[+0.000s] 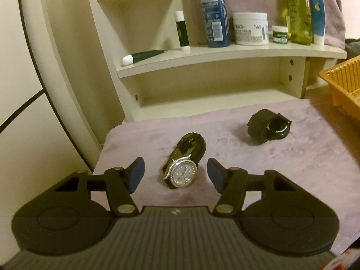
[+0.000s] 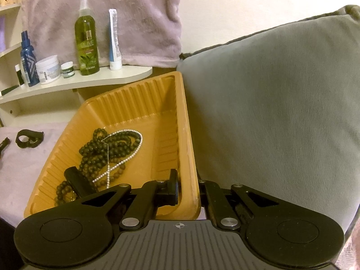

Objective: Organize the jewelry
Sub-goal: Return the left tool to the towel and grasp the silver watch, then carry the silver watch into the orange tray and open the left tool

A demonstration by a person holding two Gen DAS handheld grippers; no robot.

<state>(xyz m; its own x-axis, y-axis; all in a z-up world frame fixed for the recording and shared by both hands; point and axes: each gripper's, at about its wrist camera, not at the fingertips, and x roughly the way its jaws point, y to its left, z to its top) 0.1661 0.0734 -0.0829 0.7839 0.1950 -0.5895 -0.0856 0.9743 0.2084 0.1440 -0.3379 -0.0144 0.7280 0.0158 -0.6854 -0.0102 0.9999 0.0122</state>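
Two blue-padded fingers of the left gripper (image 1: 175,175) stood spread wide, empty, one on each side of a crystal-rimmed watch (image 1: 183,167) without touching it. That watch lay on its side on a mauve plush cloth (image 1: 292,168), its dark strap curled behind the round glittering face. Farther off on the same cloth rested a black band (image 1: 268,127), coiled into a loop (matte, with a thin bright edge).

The right gripper (image 2: 187,190) was clenched on the near wall of an orange tray (image 2: 189,148), one finger inside, one outside. This tray was ribbed plastic and sat tilted beside a grey cushion (image 2: 281,101). Inside lay dark round beads (image 2: 105,150), a fine pearl strand (image 2: 126,155) and a black oblong piece (image 2: 78,181).
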